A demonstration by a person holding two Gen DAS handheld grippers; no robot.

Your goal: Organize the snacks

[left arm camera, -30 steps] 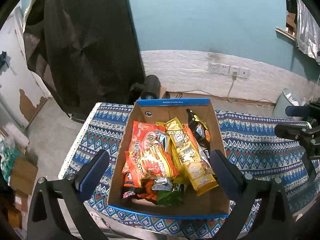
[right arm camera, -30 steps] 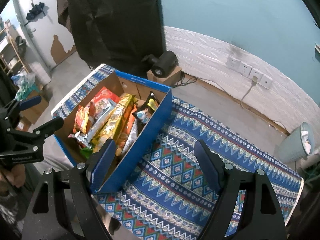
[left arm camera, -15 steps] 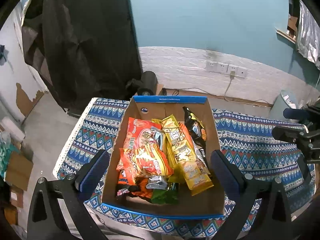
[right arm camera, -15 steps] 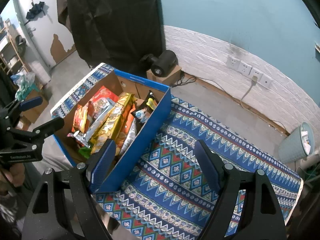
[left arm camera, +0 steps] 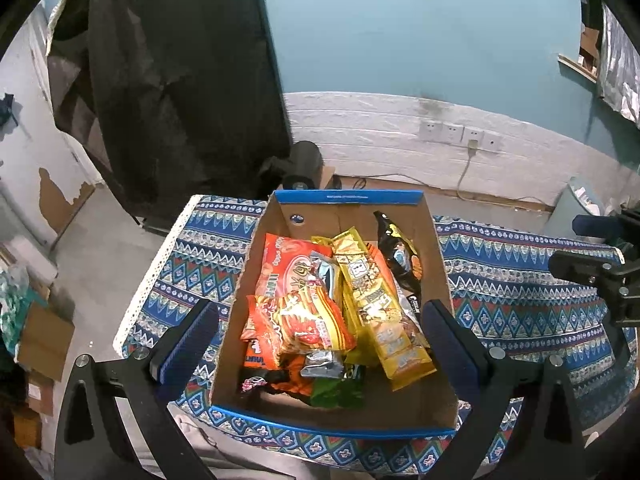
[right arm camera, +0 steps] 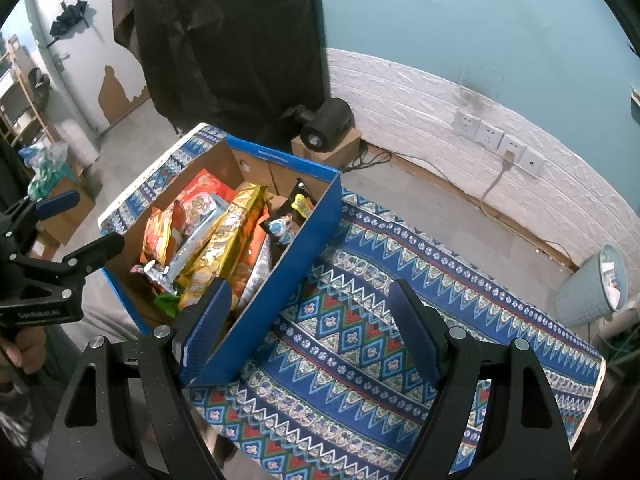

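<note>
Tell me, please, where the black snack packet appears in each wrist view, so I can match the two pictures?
Left wrist view: black snack packet leans against the cardboard box's right wall, near the far end.
Right wrist view: black snack packet sits left of centre, against the blue-sided wall.
Shared landmark: wall sockets.

Cardboard box (left arm camera: 440,264) open on top, reachable from above; snack packets (left arm camera: 320,312) piled across most of its floor, bare strip along near wall. Right of box, patterned worktop (right arm camera: 360,340) bare. Box's tall blue wall (right arm camera: 288,272) blocks sideways entry.
</note>
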